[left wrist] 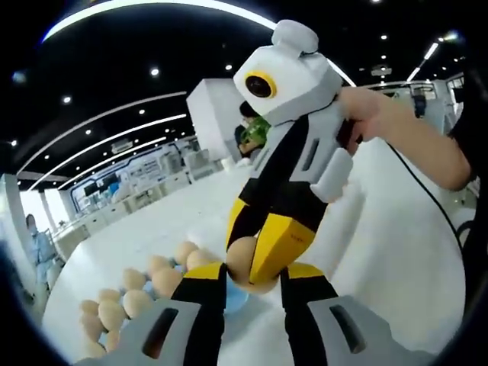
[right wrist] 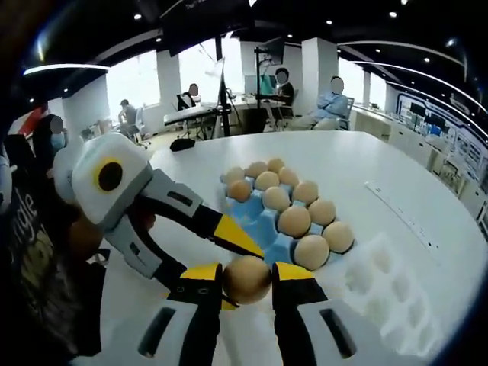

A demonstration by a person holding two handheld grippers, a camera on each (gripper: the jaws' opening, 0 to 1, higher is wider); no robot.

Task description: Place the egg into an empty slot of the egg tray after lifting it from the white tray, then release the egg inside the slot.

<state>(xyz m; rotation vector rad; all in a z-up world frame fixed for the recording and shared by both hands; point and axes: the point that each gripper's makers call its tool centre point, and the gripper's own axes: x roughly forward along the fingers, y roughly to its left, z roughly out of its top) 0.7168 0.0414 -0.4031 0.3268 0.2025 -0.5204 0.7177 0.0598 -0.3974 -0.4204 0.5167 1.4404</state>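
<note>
Left to right in the right gripper view: the left gripper [right wrist: 248,248] pokes in, jaws look together but honestly can't tell. The right gripper [right wrist: 248,278] has its jaws clamped on the egg [right wrist: 246,280], held just short of the blue egg tray [right wrist: 263,223]. The white tray [right wrist: 385,293] sits at right. Egg's light, smooth and brittle, so I'd pinch gently across its widest middle.

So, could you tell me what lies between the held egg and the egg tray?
In the right gripper view, the left tool reaches in there: its yellow jaw crosses between the egg and the egg tray.
</note>
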